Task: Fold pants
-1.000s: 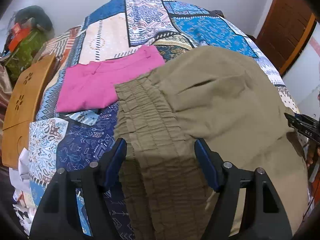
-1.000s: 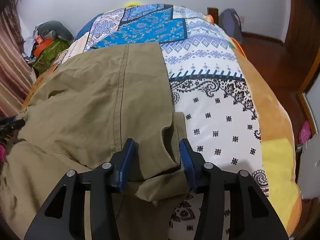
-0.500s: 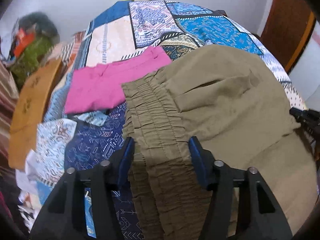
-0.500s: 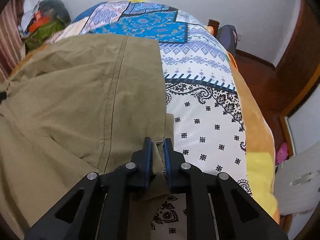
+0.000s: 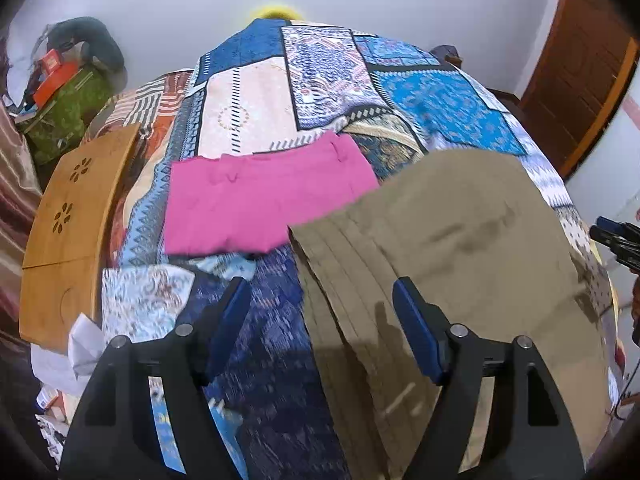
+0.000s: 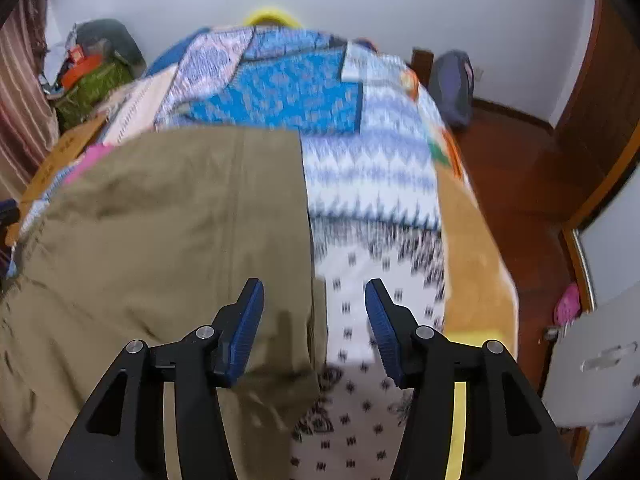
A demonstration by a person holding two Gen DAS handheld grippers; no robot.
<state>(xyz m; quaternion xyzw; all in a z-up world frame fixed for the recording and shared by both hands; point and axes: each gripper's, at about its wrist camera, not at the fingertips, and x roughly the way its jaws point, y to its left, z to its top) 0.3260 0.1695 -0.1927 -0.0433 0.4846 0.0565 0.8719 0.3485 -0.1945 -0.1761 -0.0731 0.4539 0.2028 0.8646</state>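
Observation:
Olive-khaki pants [image 5: 460, 240] lie spread on the patterned bedspread [image 5: 280, 96]. Their elastic waistband [image 5: 340, 272] is at the left end in the left wrist view. My left gripper [image 5: 322, 324] is open above that waistband edge and holds nothing. In the right wrist view the pants [image 6: 168, 232] fill the left half, with their straight right edge [image 6: 308, 248] running between my fingers. My right gripper [image 6: 314, 324] is open over that edge and holds nothing. The right gripper also shows in the left wrist view [image 5: 616, 240] at the far right.
Folded pink pants [image 5: 260, 204] lie on the bed beyond the waistband. A wooden lap table [image 5: 68, 224] leans at the bed's left side, with bags [image 5: 68, 104] behind it. The bed's right edge [image 6: 476, 264] drops to a wooden floor with a dark bag [image 6: 452, 84].
Both grippers have opened and let go of the pants; the right one was shut on the pants' edge half a second ago. Both have lifted, and the pants lie flatter.

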